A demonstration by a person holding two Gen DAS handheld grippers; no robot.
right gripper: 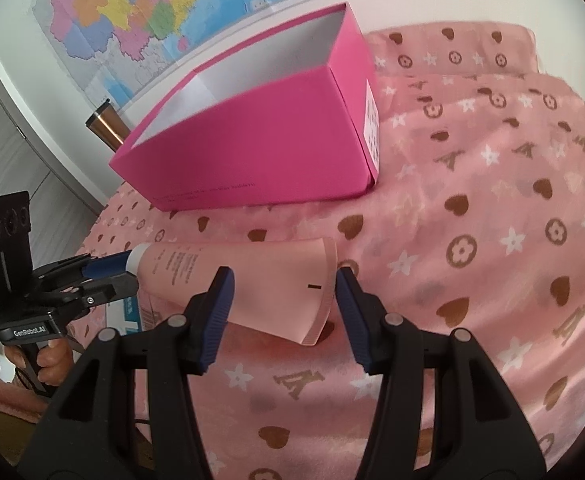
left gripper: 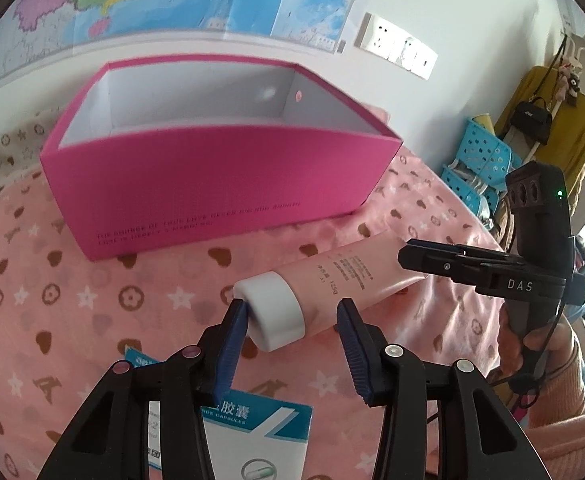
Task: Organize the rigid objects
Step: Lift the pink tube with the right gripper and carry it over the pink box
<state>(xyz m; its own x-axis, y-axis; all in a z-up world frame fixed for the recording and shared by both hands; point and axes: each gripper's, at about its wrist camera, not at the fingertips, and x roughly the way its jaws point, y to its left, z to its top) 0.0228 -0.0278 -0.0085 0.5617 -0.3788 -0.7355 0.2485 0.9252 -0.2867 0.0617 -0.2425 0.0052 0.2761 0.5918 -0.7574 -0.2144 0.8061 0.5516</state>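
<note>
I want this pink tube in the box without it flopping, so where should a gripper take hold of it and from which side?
Probably at the white cap: it is the tube's one rigid, round part, while the flat crimped tail would bend. The tube lies on its side on the blanket, so come from above with the fingers across the cap. The left gripper already straddles that end.

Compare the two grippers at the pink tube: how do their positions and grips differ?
The left gripper straddles the tube's white cap, one pad touching it; the right gripper straddles the flat crimped tail, both pads clear. The left sits over a medicine box; the right over bare blanket. Both point toward the pink box.
</note>
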